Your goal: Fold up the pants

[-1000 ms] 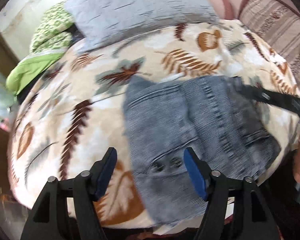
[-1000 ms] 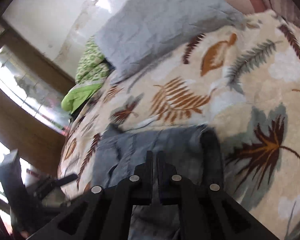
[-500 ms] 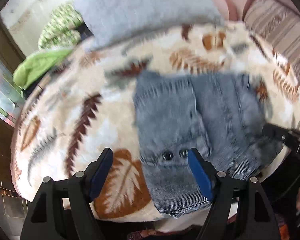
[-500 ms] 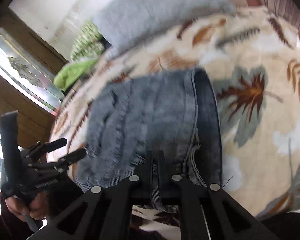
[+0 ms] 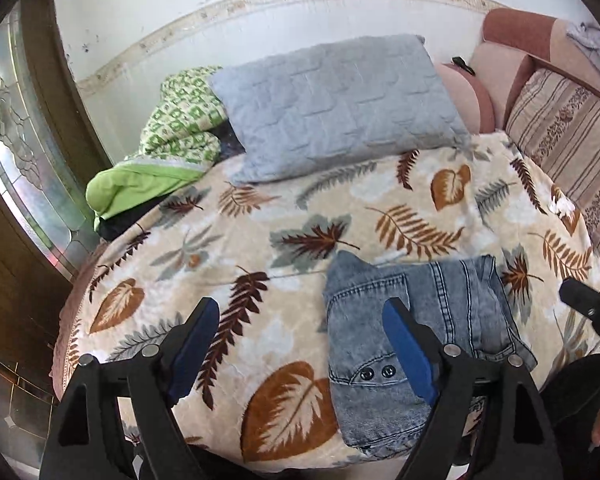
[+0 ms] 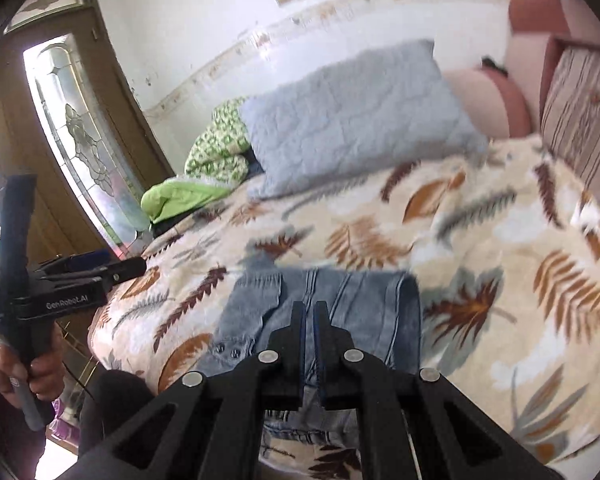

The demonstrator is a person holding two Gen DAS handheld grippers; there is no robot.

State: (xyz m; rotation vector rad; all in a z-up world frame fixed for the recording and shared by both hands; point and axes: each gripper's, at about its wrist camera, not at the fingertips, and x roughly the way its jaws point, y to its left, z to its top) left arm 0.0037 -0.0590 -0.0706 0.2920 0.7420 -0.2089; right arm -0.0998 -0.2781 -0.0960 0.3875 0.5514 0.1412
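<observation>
The left gripper (image 5: 300,344) had just been opening, and its blue pads (image 5: 406,346) stood wide apart with nothing between them – only the leaf-print blanket (image 5: 228,264) showed in the gap, and the right-hand pad overlapped the left edge of the jeans (image 5: 420,320) in the picture without pressing on them. The right gripper (image 6: 309,312) had its fingers drawn together, holding nothing, and hung over the near edge of the jeans.

The jeans lay folded into a compact bundle on the blanket, at the near edge of the bed, with two dark buttons (image 5: 376,372) facing up at the waistband. In the right wrist view the folded side of the jeans (image 6: 404,312) made a rounded edge on the right.

Beyond the jeans, well apart from them at the far end of the bed, a grey pillow (image 5: 340,108) rested on the blanket. A green patterned quilt (image 5: 180,124) was bunched just left of the pillow, touching it, and a striped cushion (image 5: 568,140) stood to the right of the pillow. Left of the jeans – off the bed – a hand (image 6: 16,368) gripped the handle of the left gripper, with a glass-panelled door (image 6: 80,132) behind it.
</observation>
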